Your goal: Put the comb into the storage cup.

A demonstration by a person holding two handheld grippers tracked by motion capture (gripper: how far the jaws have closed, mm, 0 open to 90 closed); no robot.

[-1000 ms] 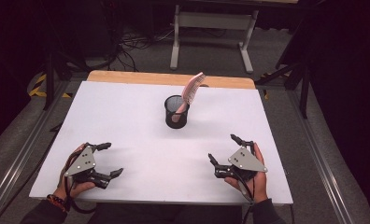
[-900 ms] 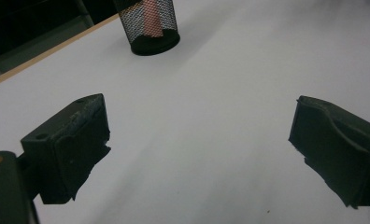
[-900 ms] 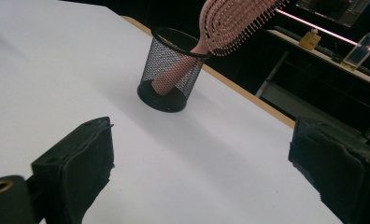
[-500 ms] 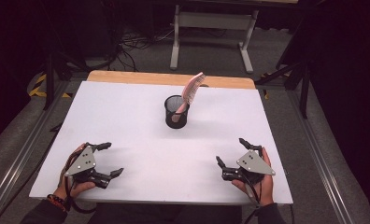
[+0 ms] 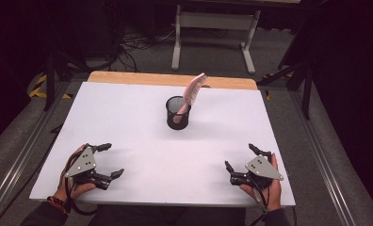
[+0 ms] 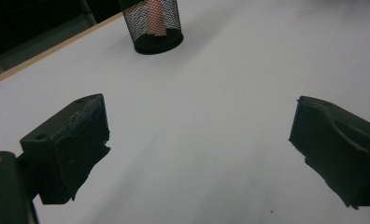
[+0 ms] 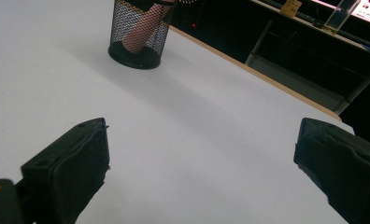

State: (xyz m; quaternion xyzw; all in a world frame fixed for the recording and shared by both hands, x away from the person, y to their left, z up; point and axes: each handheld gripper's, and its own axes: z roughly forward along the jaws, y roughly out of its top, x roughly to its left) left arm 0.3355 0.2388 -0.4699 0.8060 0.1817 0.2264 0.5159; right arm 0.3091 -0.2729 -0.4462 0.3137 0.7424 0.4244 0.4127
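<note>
A black mesh cup (image 5: 177,113) stands upright at the middle of the white table (image 5: 128,117), toward the back. A pink hairbrush (image 5: 192,92) leans in it, bristle head up and to the right. The cup (image 6: 151,25) also appears at the top of the left gripper view, and the cup (image 7: 137,32) at the top left of the right gripper view with the brush handle (image 7: 141,29) inside. My left gripper (image 5: 110,160) rests open near the front left edge. My right gripper (image 5: 240,158) rests open near the front right corner. Nothing lies between either pair of jaws.
A wooden strip (image 5: 128,77) runs along the table's far edge. Beyond it stand a grey table frame (image 5: 213,21) and cables on the floor (image 5: 137,44). A metal rail (image 5: 20,160) runs along the left side.
My right gripper has slid to the right and slightly toward the front edge. The left gripper, the cup and the brush have stayed put.
</note>
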